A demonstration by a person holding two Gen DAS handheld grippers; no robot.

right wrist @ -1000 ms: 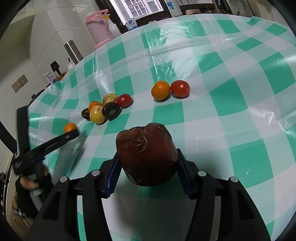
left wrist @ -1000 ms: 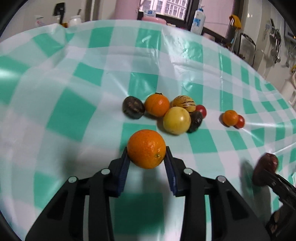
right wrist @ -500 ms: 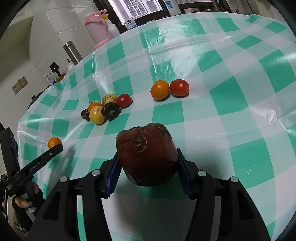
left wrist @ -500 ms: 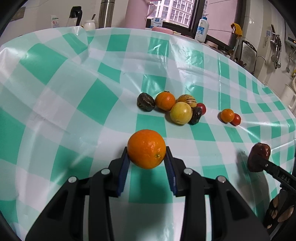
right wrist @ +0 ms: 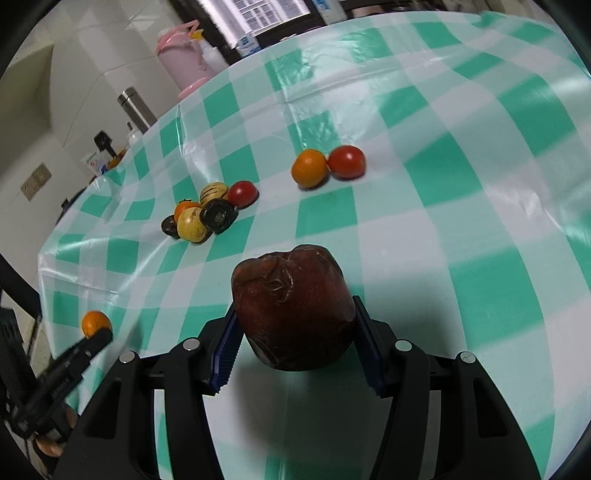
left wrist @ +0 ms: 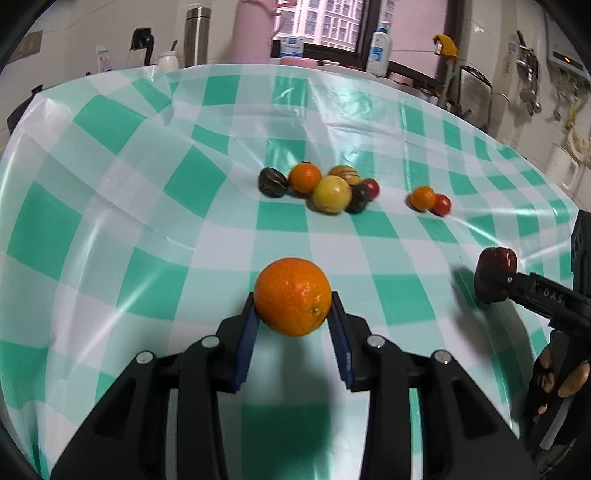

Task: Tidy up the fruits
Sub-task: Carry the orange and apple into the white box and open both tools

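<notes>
My left gripper (left wrist: 293, 314) is shut on an orange (left wrist: 292, 296) and holds it above the green-checked tablecloth (left wrist: 147, 221). My right gripper (right wrist: 293, 332) is shut on a wrinkled dark red apple (right wrist: 293, 306); it also shows in the left wrist view (left wrist: 495, 275) at the right. A cluster of several fruits lies mid-table: a yellow fruit (left wrist: 331, 194), a small orange (left wrist: 305, 178), a dark fruit (left wrist: 272, 182), a striped fruit (left wrist: 344, 172). A small orange (left wrist: 423, 197) and a tomato (left wrist: 441, 205) lie apart to the right.
Beyond the table's far edge stand a pink jug (left wrist: 255, 29), a steel flask (left wrist: 195, 37) and a soap bottle (left wrist: 380, 48). The left gripper with its orange (right wrist: 96, 323) shows near the table's left edge in the right wrist view.
My left gripper has pulled back from the fruit cluster with the orange, towards the table's near edge. The right gripper has hardly moved, still holding the apple.
</notes>
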